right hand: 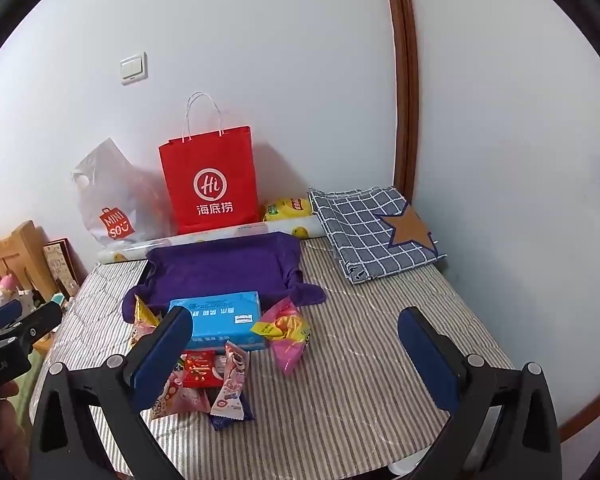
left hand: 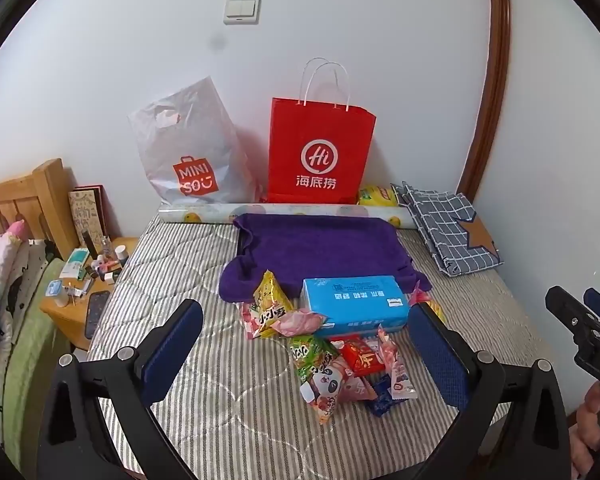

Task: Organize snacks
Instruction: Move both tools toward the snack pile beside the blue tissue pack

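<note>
Several small snack packets (left hand: 336, 364) (right hand: 216, 380) lie in a loose heap on the striped cover, around a blue tissue box (left hand: 354, 306) (right hand: 222, 318). A yellow packet (left hand: 270, 304) leans at the box's left and a pink and yellow packet (right hand: 286, 334) lies at its right. Behind them sits a purple cloth-lined tray (left hand: 316, 248) (right hand: 220, 268). My left gripper (left hand: 304, 348) hovers open above the heap, nothing between its blue pads. My right gripper (right hand: 296, 356) is open too, over bare cover right of the heap. Each gripper shows at the edge of the other's view.
A red paper bag (left hand: 320, 152) (right hand: 210, 180) and a grey plastic bag (left hand: 188, 148) (right hand: 112, 196) stand against the wall behind a wrapping roll (left hand: 268, 212). A checked folded cloth (left hand: 448, 228) (right hand: 376, 228) lies back right. A cluttered wooden nightstand (left hand: 80, 280) stands left.
</note>
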Action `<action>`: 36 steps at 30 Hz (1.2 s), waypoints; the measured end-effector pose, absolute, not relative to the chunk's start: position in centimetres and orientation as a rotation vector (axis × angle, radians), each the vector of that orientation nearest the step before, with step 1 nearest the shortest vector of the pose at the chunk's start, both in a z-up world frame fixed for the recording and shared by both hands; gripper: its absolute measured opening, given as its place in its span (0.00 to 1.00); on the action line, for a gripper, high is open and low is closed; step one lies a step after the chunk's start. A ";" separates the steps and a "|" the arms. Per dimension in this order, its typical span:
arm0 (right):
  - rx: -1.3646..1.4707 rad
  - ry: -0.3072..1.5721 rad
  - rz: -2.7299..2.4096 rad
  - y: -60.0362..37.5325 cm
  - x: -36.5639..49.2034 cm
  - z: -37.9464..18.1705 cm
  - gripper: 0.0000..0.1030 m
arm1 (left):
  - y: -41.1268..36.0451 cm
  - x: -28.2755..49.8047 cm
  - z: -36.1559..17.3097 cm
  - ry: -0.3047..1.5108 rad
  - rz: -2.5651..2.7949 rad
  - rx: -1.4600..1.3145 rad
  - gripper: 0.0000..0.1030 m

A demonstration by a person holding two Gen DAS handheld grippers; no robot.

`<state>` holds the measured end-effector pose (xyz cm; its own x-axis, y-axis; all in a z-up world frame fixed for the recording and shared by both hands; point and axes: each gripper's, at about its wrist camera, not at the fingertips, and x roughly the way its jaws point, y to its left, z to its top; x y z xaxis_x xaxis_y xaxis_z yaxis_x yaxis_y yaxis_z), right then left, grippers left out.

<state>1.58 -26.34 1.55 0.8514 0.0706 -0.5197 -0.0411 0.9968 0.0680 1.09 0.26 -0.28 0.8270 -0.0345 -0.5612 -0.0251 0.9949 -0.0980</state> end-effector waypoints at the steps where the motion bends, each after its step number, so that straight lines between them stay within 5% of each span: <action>1: 0.058 0.546 0.057 -26.4 1.6 1.5 1.00 | 0.2 1.1 -0.3 0.595 -0.008 -0.101 0.99; 36: 0.049 0.550 0.060 -26.3 1.3 1.6 1.00 | -0.1 1.0 -0.5 0.597 -0.001 -0.102 0.98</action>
